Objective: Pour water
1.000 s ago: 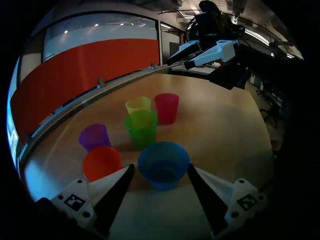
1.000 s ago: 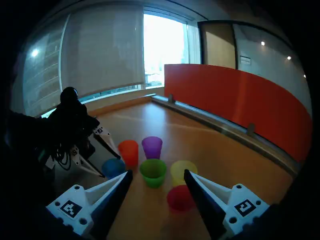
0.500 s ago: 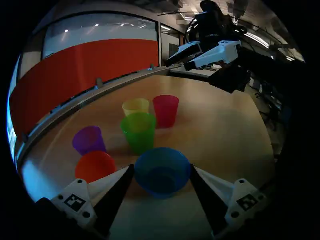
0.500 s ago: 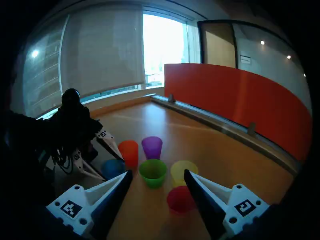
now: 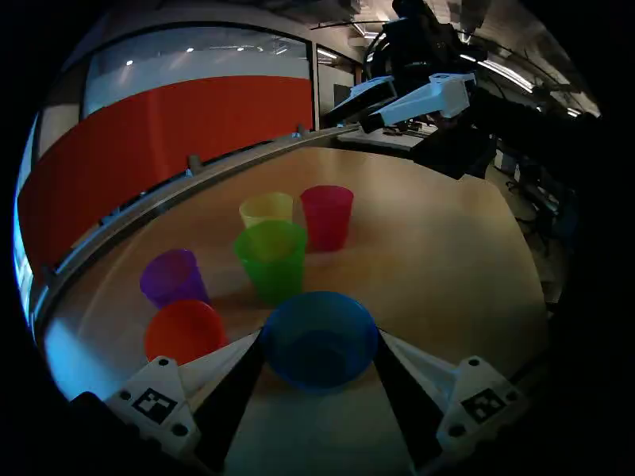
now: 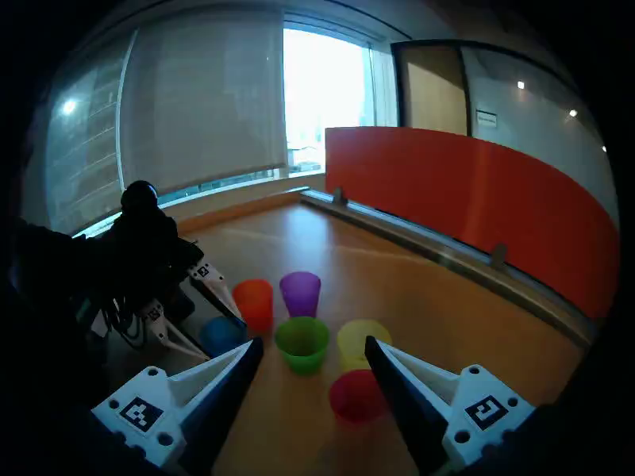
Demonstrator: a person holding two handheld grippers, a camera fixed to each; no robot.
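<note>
A blue cup (image 5: pixel 320 341) stands upright on the wooden table (image 5: pixel 444 238), between the fingers of my left gripper (image 5: pixel 317 339). The jaws are open and their tips sit right at the cup's sides. Behind it stand an orange cup (image 5: pixel 184 332), a purple cup (image 5: pixel 169 276), a green cup (image 5: pixel 271 255), a yellow cup (image 5: pixel 266 208) and a red cup (image 5: pixel 326 214). My right gripper (image 6: pixel 313 343) hangs open above the table, with the green cup (image 6: pixel 302 343) and red cup (image 6: pixel 357 397) beneath it. From there the left gripper (image 6: pixel 194 313) brackets the blue cup (image 6: pixel 218 333).
An orange-red partition (image 6: pixel 492 198) with a metal rail (image 5: pixel 159 198) runs along one table edge. A bright window (image 6: pixel 325 95) lies beyond. A person's dark shape (image 6: pixel 119 254) holds the left gripper. The right gripper (image 5: pixel 345 127) hovers above the table's far end.
My left gripper has moved forward, so the blue cup now sits deeper between its fingers, which reach its sides. The right gripper has barely moved.
</note>
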